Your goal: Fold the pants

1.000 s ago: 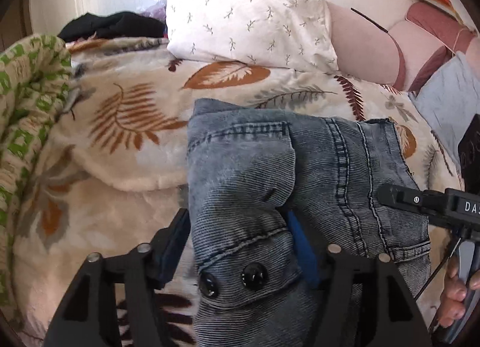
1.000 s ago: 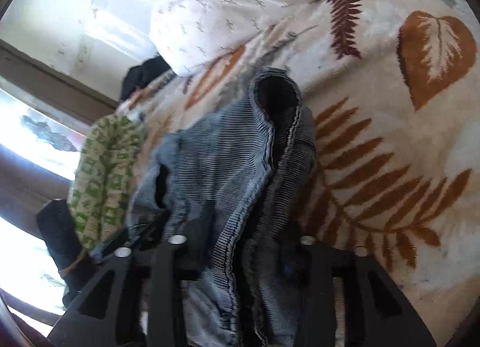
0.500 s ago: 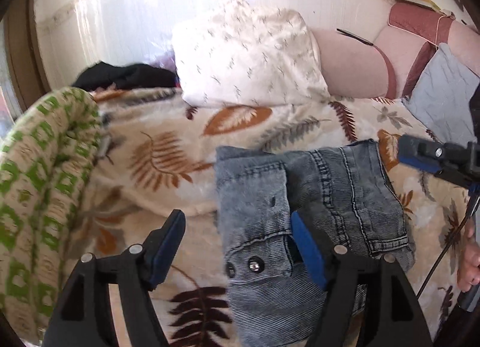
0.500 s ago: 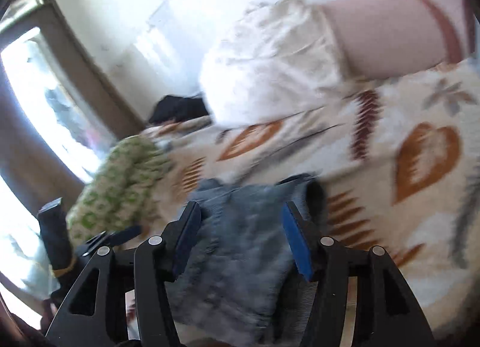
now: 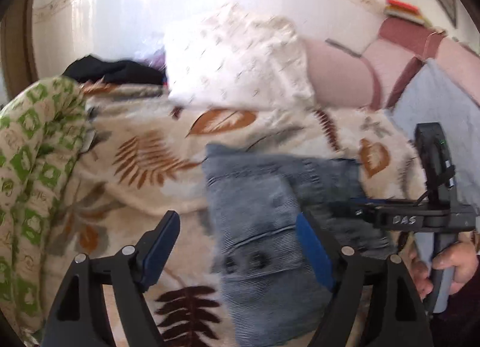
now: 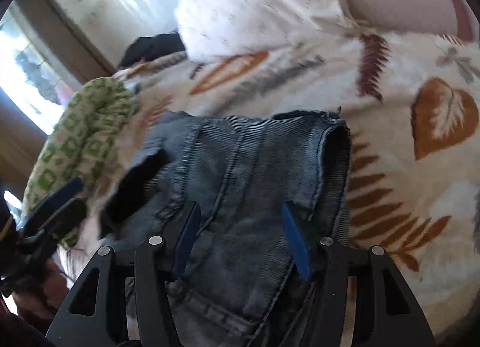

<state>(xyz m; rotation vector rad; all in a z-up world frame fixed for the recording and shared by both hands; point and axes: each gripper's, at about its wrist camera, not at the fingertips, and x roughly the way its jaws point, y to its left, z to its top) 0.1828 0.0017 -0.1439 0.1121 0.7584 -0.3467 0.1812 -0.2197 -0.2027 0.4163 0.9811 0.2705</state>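
- The folded denim pants (image 5: 270, 215) are lying on the leaf-print blanket (image 5: 144, 167) of the bed, near a white pillow (image 5: 237, 62).
- The left gripper (image 5: 237, 245) and right gripper (image 6: 240, 236) are both hovering over them, jaws spread and gripping nothing.

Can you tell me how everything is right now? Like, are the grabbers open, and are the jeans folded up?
Left hand-held gripper: open, holding nothing.
Right hand-held gripper: open, above the jeans, holding nothing.
Jeans: folded into a compact bundle, lying on the blanket.
Leaf-print blanket: spread over the bed, rumpled.
White pillow: propped at the head of the bed.
Green patterned blanket: bunched up at the bed's edge.
Black garment: crumpled heap beside the pillow.
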